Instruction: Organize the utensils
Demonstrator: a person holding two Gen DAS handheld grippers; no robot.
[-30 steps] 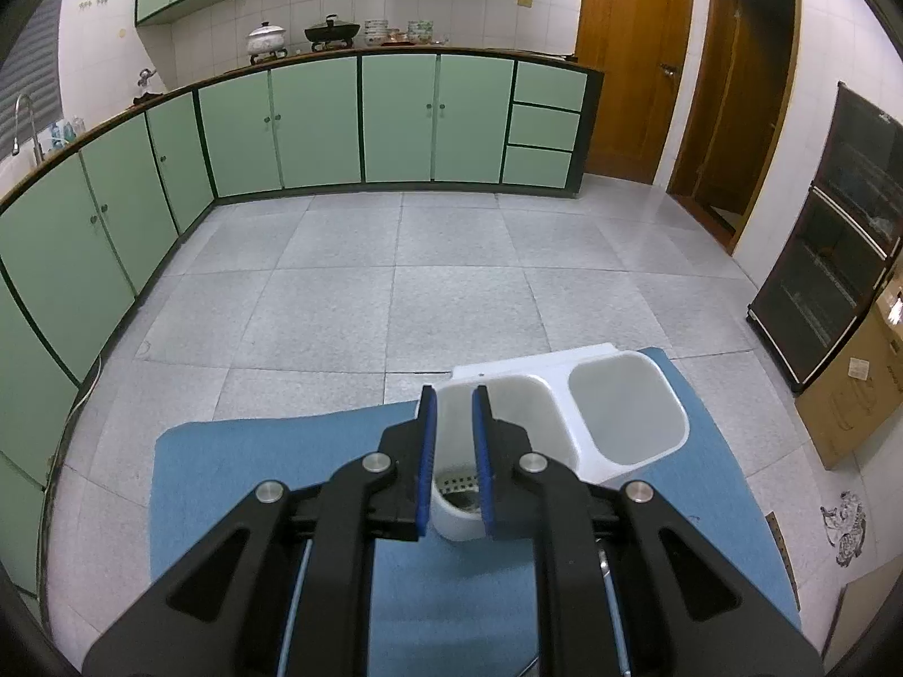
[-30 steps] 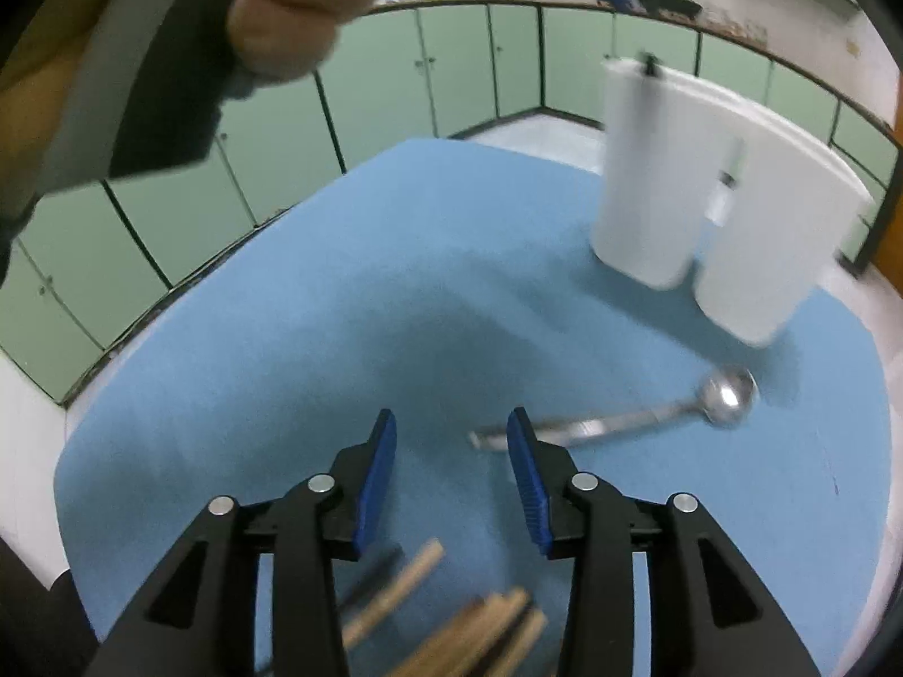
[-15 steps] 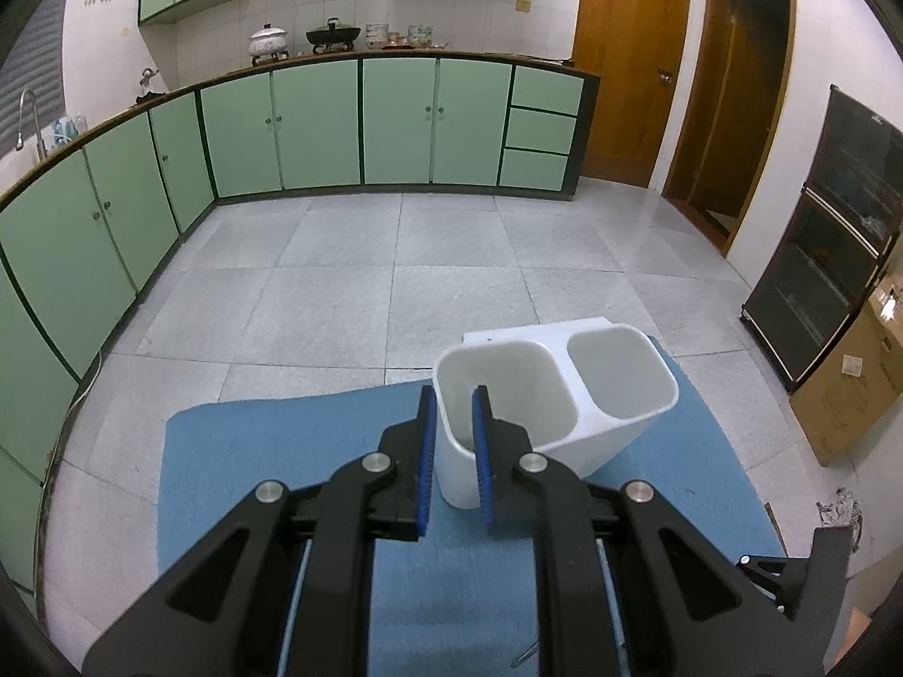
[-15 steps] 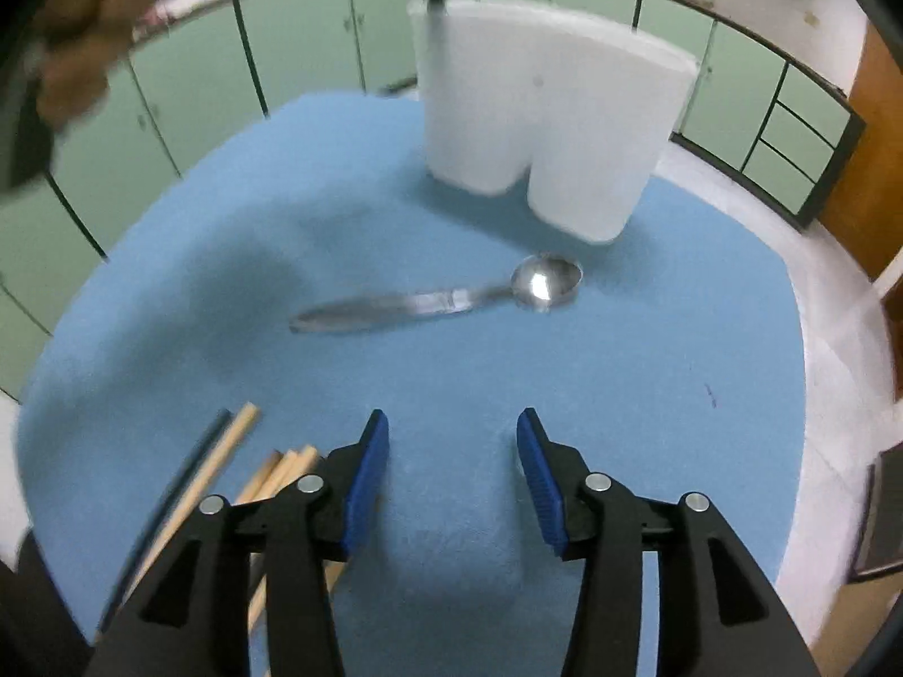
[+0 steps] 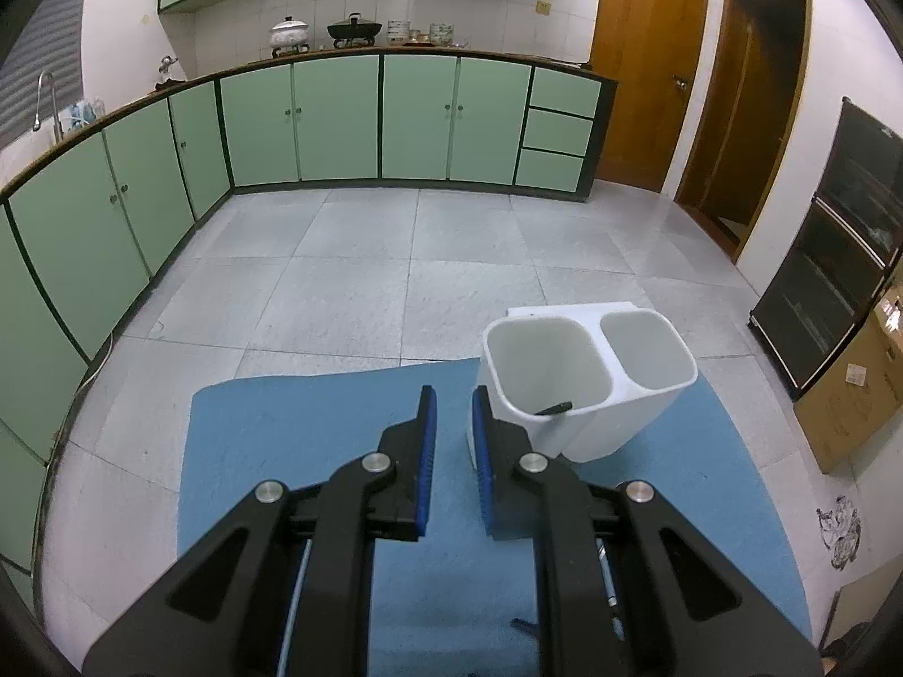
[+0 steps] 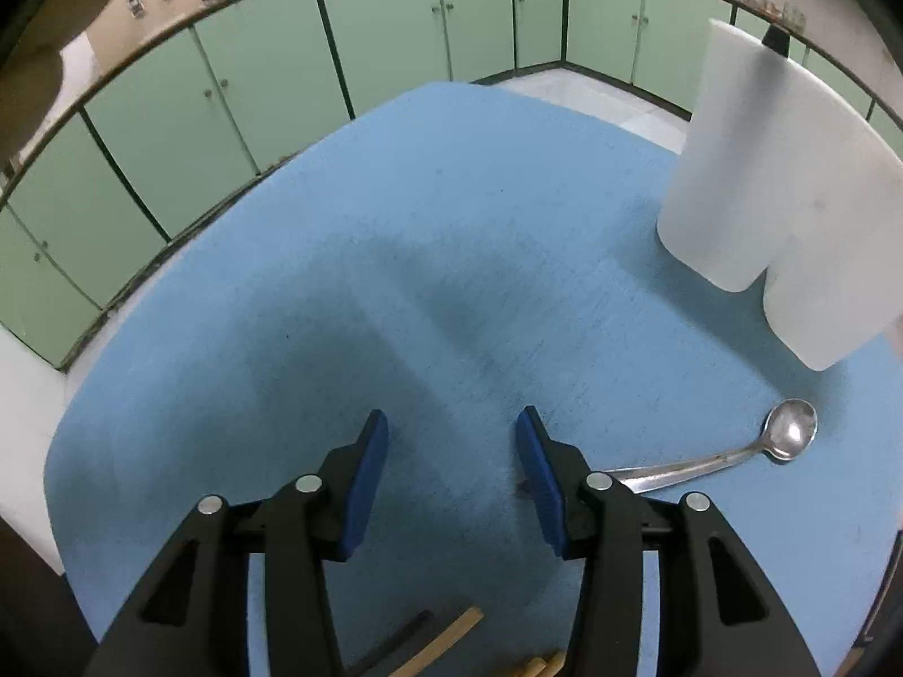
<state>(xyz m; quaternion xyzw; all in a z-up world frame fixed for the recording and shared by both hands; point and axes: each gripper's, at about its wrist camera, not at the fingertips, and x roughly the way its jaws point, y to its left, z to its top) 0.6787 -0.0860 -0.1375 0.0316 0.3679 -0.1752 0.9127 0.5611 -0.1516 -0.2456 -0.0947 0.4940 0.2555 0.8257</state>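
The left gripper had its jaws nearly closed, empty, beside the white two-compartment plastic holder; the right gripper had jaws that had just been opening, empty, near the steel spoon.

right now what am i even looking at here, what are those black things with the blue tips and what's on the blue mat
Those are two hand-held claws, each carried by a person, with a camera behind its fingers. One picture looks along the left claw: its blue pads sit nearly together with nothing between them. Ahead stands a white plastic two-compartment utensil holder on the blue mat; a dark utensil tip pokes out of the nearer compartment. The other picture looks along the right claw, open and empty, its jaws having just widened. Beside it lies a shiny metal spoon, and wooden chopsticks lie at the bottom edge.
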